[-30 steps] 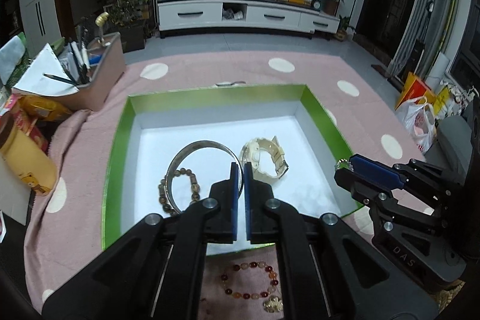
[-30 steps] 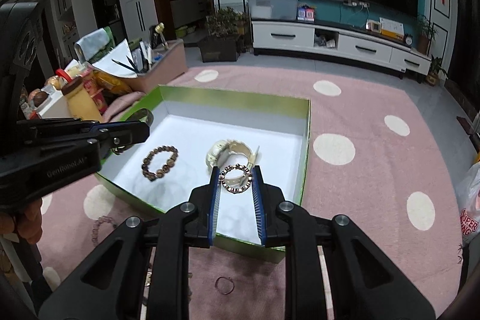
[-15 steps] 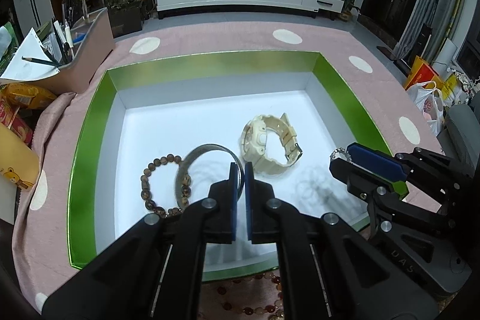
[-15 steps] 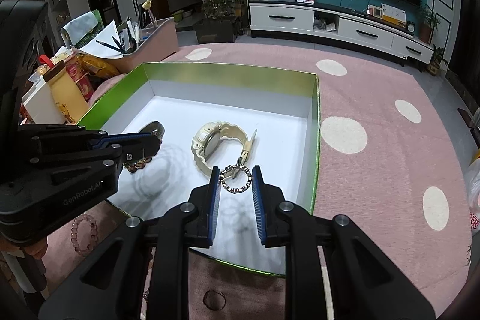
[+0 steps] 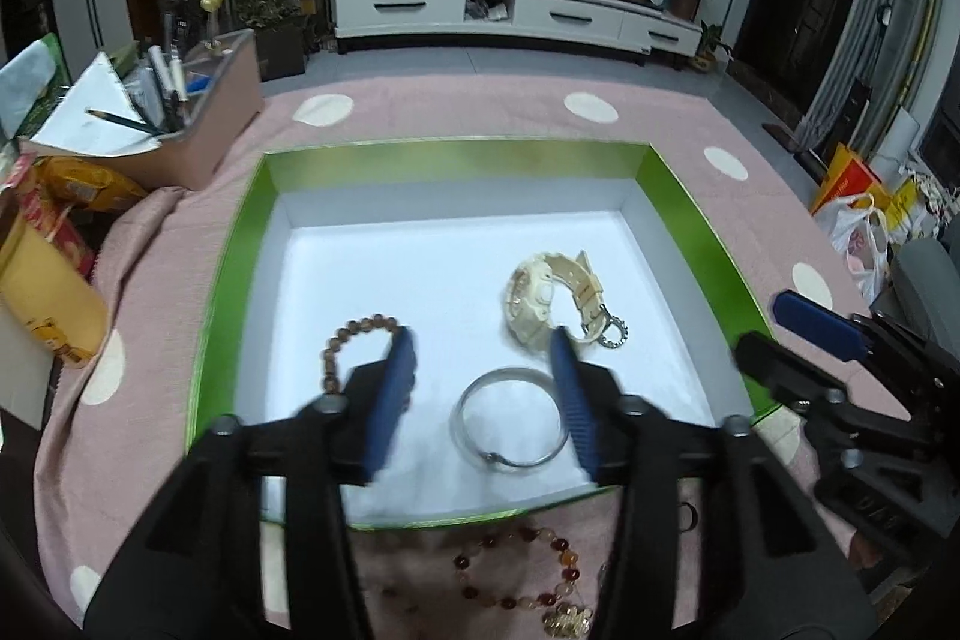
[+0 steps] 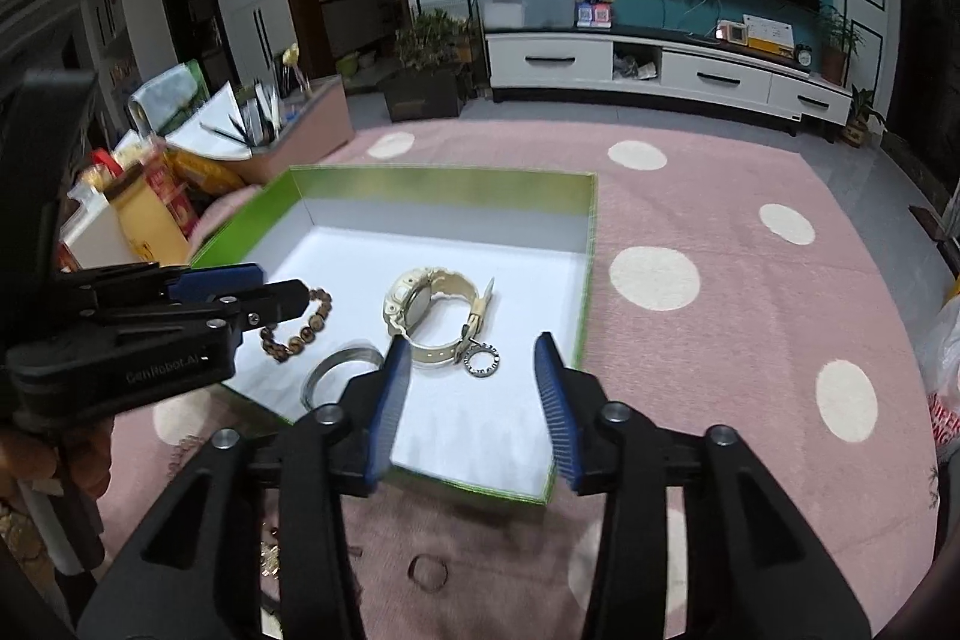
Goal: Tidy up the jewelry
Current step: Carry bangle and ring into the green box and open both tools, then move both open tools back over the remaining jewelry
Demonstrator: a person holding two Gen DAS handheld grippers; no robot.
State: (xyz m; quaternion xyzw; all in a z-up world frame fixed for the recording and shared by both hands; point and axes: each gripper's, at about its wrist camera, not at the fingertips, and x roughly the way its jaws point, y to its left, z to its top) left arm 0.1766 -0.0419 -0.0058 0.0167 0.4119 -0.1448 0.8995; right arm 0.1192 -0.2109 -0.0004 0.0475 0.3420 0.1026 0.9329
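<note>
A green box (image 5: 237, 244) (image 6: 420, 181) with a white floor holds a silver bangle (image 5: 510, 427) (image 6: 333, 370), a brown bead bracelet (image 5: 348, 340) (image 6: 297, 328), a cream watch (image 5: 549, 301) (image 6: 432, 310) and a small studded ring (image 5: 613, 334) (image 6: 481, 360) beside the watch strap. My left gripper (image 5: 483, 400) is open above the bangle. My right gripper (image 6: 474, 400) is open, empty, just above the studded ring. An amber bead bracelet with a gold charm (image 5: 522, 574) lies on the cloth before the box.
The box sits on a pink cloth with white dots (image 6: 720, 250). A pen holder box (image 5: 180, 124), snack packets and a yellow jar (image 5: 42, 292) stand at the left. A small thin ring (image 6: 427, 572) lies on the cloth near the box front.
Both grippers have opened. The bangle dropped from my left gripper onto the box floor; the studded ring dropped from my right gripper beside the watch. Both grippers have pulled back slightly.
</note>
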